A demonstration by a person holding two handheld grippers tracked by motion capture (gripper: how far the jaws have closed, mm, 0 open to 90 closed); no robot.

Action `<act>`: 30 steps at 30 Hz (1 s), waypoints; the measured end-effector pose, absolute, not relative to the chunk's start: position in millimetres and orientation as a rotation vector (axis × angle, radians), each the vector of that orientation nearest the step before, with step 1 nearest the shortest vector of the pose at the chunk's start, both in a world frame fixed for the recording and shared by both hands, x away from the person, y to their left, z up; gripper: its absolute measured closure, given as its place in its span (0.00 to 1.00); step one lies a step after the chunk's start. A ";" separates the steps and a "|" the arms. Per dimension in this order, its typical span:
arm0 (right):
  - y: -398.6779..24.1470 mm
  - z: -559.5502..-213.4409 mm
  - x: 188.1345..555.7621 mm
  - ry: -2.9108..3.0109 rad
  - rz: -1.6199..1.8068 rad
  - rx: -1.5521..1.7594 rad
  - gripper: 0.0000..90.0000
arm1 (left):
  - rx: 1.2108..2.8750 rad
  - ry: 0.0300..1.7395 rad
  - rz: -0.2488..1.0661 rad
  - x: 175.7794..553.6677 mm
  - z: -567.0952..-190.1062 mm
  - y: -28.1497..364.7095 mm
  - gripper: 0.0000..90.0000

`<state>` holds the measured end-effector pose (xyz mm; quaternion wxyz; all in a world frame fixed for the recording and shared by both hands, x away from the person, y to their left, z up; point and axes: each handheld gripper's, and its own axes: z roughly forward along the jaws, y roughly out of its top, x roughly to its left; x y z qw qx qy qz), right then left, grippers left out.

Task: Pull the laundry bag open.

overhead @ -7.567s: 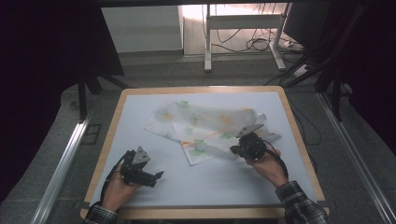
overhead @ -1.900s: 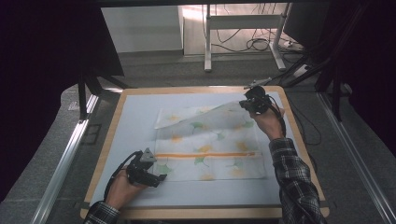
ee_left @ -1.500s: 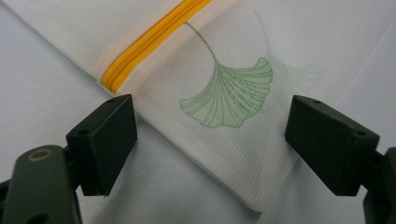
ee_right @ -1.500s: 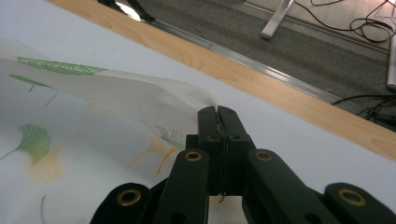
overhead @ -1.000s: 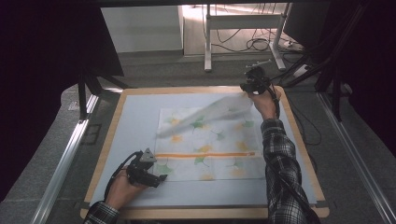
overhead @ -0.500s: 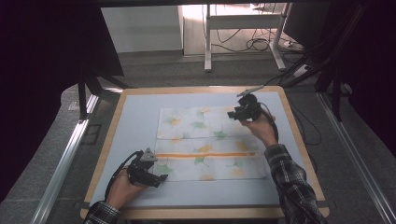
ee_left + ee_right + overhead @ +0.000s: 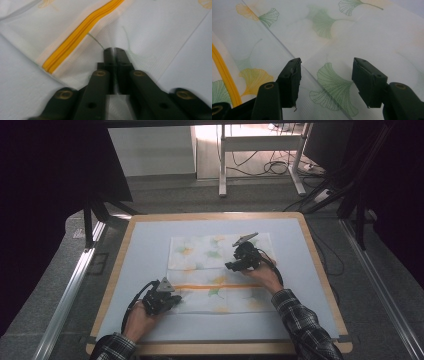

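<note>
A white cloth (image 7: 220,270) printed with ginkgo leaves lies spread flat on the table, an orange zipper (image 7: 225,286) running across it. My left gripper (image 7: 176,300) sits at the cloth's near left corner. Its jaws have just been closing and now meet at the tips (image 7: 114,50), pinching the fabric beside the zipper (image 7: 82,27). My right gripper (image 7: 230,266) hovers low over the right middle of the cloth. Its jaws have just been opening and stand apart (image 7: 325,72) above a green leaf, nothing between them.
The cloth rests on a pale blue mat (image 7: 145,245) inside a wooden table rim (image 7: 320,270). Bare mat surrounds the cloth on all sides. Beyond the table stand a white desk frame (image 7: 222,160) and loose cables on the floor.
My right hand came back from the far right corner toward the cloth's middle and sank lower. The lifted far half of the cloth now lies flat. The left hand stayed put.
</note>
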<state>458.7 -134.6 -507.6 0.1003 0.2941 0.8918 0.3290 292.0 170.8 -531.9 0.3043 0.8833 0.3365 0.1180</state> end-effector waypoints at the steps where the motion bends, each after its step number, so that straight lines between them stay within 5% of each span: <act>1: -135.3 -506.2 457.6 2.632 0.974 0.871 0.45 | 2.344 0.883 0.320 290.6 -531.4 170.1 1.00; 13: -137.5 -491.6 424.9 2.674 1.033 0.798 0.47 | 2.423 0.754 0.146 235.4 -526.7 200.1 0.99; 18: -111.0 -509.7 405.3 2.780 0.989 0.662 0.42 | 2.309 0.901 0.260 250.6 -527.1 209.6 0.49; 21: -106.6 -520.1 406.1 2.744 0.866 0.590 0.45 | 2.337 0.974 0.339 256.7 -531.4 207.5 0.35; 23: -108.6 -520.7 409.4 2.746 0.898 0.607 0.54 | 2.355 0.976 0.384 256.3 -532.5 205.4 0.29; 24: -111.0 -520.6 413.0 2.735 0.909 0.566 0.74 | 2.364 0.968 0.405 256.0 -532.9 204.0 0.28; 26: -110.0 -521.6 412.5 2.740 0.922 0.529 0.92 | 2.365 0.966 0.399 257.1 -533.4 204.3 0.28; 30: -103.6 -518.2 412.5 2.747 0.856 0.526 1.00 | 2.362 0.976 0.377 258.5 -533.7 205.2 0.28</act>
